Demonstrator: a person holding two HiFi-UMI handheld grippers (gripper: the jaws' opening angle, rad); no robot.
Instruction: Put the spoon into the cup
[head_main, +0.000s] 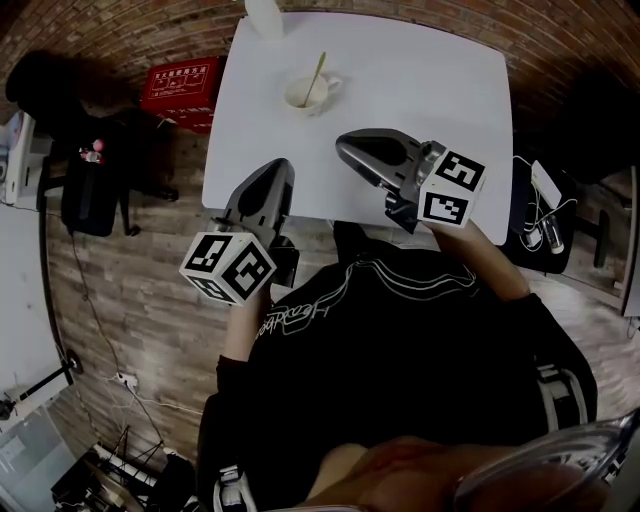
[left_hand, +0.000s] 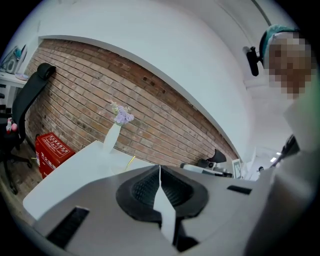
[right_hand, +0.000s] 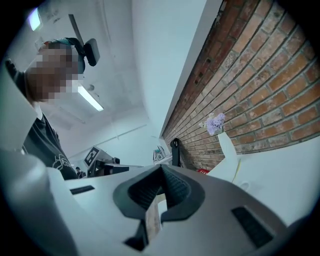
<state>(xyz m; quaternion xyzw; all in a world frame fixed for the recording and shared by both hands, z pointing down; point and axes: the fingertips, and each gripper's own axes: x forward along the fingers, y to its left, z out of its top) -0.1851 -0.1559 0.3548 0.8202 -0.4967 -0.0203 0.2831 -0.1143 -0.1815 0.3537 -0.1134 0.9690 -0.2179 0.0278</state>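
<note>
A white cup (head_main: 306, 93) stands at the far middle of the white table (head_main: 430, 90). A pale wooden spoon (head_main: 319, 70) leans inside it, handle pointing away. My left gripper (head_main: 282, 165) hovers over the table's near left edge, jaws shut on nothing. To its right, my right gripper (head_main: 344, 146) is held over the table's near part, also shut and empty, a hand's length short of the cup. In the left gripper view the closed left gripper (left_hand: 159, 167) hides the cup; only the spoon (left_hand: 131, 160) shows. In the right gripper view the right gripper (right_hand: 161, 168) points upward.
A white vase (head_main: 263, 16) with purple flowers (left_hand: 121, 115) stands at the table's far left edge by the brick wall. A red box (head_main: 181, 86) and a black chair (head_main: 88, 180) sit on the floor to the left. Cables and a bag (head_main: 545, 215) lie right.
</note>
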